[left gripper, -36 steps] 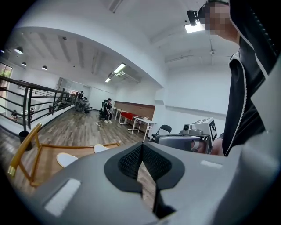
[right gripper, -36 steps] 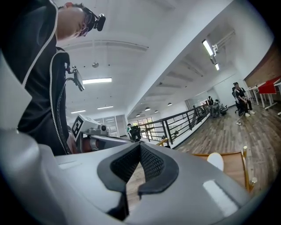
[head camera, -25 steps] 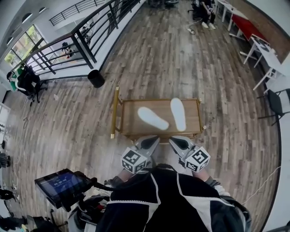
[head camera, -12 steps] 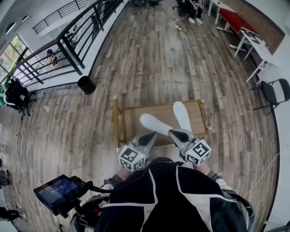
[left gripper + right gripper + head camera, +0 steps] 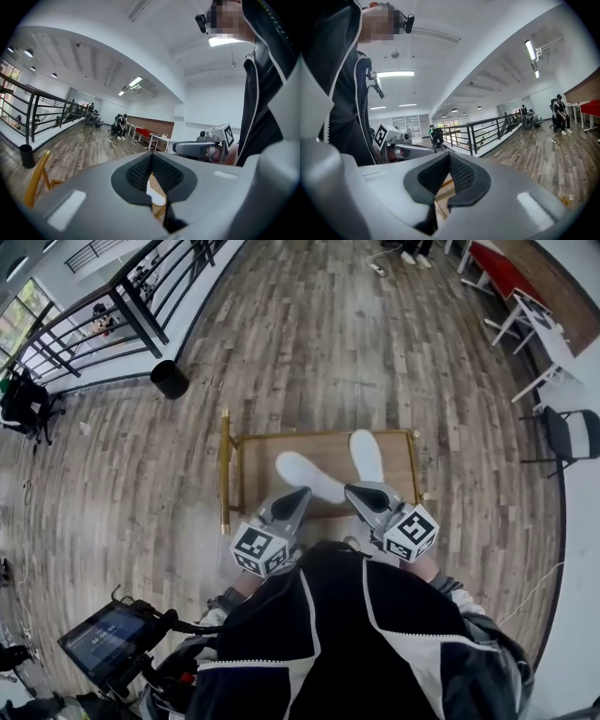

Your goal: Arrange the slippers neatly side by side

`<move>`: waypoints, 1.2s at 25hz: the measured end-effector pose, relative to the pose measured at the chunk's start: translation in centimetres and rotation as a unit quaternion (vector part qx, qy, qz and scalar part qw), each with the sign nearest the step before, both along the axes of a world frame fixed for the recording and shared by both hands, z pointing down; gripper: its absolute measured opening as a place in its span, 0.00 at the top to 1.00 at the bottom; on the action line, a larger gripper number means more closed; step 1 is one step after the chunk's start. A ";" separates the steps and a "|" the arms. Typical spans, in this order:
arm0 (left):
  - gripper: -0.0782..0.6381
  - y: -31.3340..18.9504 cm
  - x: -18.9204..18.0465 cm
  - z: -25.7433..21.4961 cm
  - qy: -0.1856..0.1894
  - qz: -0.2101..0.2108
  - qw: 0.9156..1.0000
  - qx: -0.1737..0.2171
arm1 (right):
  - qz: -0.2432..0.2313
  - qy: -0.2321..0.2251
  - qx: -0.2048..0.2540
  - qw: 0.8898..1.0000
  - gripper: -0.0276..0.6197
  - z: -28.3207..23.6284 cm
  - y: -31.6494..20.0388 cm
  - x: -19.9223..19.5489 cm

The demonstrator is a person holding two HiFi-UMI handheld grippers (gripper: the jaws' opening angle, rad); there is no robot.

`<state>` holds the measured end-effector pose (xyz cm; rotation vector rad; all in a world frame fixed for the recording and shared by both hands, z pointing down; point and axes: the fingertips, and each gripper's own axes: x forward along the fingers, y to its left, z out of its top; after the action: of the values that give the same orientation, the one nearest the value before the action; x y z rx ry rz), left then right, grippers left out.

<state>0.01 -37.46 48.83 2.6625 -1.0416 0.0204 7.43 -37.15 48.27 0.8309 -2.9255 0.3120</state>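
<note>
Two white slippers lie on a low wooden table (image 5: 394,486). One slipper (image 5: 309,476) is slanted at the middle; the other slipper (image 5: 366,456) points away, to its right, and the two are apart. My left gripper (image 5: 296,495) hovers at the table's near edge, close to the slanted slipper's heel, shut and holding nothing. My right gripper (image 5: 356,491) hangs near the other slipper's heel, also shut and holding nothing. In the left gripper view a strip of white slipper (image 5: 157,196) shows below the closed jaws (image 5: 151,161). The right gripper view shows its closed jaws (image 5: 450,165) over bare table wood (image 5: 440,197).
The table has a gold rail (image 5: 225,474) on its left side. A black bin (image 5: 170,379) stands by a dark railing (image 5: 127,301) at the far left. White desks (image 5: 539,329) and a chair (image 5: 572,432) are on the right. A tablet on a stand (image 5: 98,643) is at the lower left.
The head view has shifted, so the table sits closer under the grippers. Both gripper tips have come forward to the table's near edge. Both stay shut; the slippers have not moved.
</note>
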 end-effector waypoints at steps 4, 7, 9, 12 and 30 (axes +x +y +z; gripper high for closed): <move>0.87 -1.2 1.8 1.3 0.001 -0.022 1.000 -0.007 | -0.028 0.004 0.000 1.000 0.95 0.7 -1.5 1.5; 0.87 -2.2 3.3 3.9 0.001 -0.042 0.999 -0.026 | -0.042 0.003 -0.003 0.999 0.95 2.2 -2.3 3.2; 0.87 -2.3 3.2 4.6 0.007 -0.051 0.998 -0.041 | -0.047 0.007 -0.007 0.999 0.95 2.2 -1.9 3.4; 0.87 -2.8 3.0 6.1 -0.008 -0.064 0.996 -0.064 | -0.047 0.015 -0.011 0.999 0.95 1.9 -1.3 4.1; 0.58 -10.0 -1.3 27.3 -0.022 -0.249 0.886 -0.390 | 0.012 0.051 -0.018 0.998 0.95 0.8 0.5 10.7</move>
<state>-1.29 -47.48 76.15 1.6403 -1.3421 0.3218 18.12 -36.61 49.06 0.8525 -2.8100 0.3129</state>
